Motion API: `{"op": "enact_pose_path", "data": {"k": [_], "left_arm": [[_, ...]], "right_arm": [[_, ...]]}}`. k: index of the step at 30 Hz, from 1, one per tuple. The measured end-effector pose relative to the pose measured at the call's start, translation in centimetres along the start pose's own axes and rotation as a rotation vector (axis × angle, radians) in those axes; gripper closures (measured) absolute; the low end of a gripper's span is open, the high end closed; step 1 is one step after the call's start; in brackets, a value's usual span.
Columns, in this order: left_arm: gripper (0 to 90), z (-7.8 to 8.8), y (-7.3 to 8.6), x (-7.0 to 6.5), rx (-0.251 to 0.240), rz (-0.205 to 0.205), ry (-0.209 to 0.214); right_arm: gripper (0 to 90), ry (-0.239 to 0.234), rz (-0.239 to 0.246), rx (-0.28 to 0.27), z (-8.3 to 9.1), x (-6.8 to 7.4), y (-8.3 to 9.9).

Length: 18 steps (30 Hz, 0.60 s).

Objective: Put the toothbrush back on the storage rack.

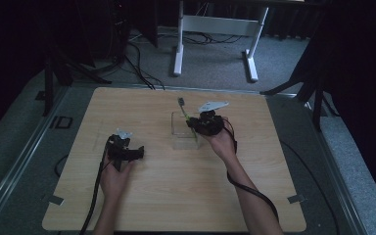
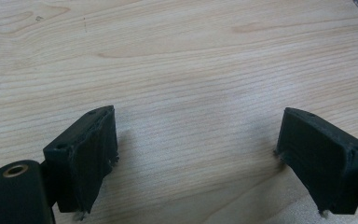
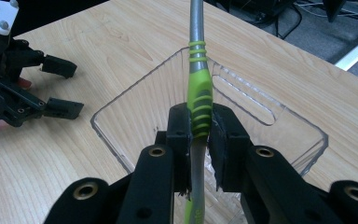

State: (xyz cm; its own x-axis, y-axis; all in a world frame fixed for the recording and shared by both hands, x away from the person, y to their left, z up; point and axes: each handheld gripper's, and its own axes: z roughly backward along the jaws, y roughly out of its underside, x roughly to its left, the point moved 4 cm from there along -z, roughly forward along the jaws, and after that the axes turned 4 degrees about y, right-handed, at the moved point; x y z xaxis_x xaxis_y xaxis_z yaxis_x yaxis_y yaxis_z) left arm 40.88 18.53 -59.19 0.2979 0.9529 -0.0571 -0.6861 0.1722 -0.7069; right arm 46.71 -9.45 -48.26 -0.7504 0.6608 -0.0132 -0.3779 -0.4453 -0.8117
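Your desk [image 1: 176, 196]: light wood-grain top, rounded corners, resting on grey platform. Grey tape tabs at desk's near left corner [image 1: 55, 199] and near right corner [image 1: 296, 198]. Beyond your desk, white-legged table frame [image 1: 214, 24] stands on grey carpet [image 1: 215, 66]. Black cables [image 1: 139, 68] trail over carpet past desk's far left. Dark stand legs [image 1: 61, 68] to your left, another dark stand [image 1: 313, 90] to your right. Surroundings dim, details unclear.
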Motion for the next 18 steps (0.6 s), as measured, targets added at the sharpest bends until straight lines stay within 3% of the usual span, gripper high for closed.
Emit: {"op": "enact_pose_path", "data": {"k": [18], "left_arm": [[12.6, -0.01, 0.00, 0.00, 0.000, 0.000, -0.001]], "right_arm": [[76.8, -0.004, 0.006, 0.028, -0.21, 0.08, 0.85]]}}
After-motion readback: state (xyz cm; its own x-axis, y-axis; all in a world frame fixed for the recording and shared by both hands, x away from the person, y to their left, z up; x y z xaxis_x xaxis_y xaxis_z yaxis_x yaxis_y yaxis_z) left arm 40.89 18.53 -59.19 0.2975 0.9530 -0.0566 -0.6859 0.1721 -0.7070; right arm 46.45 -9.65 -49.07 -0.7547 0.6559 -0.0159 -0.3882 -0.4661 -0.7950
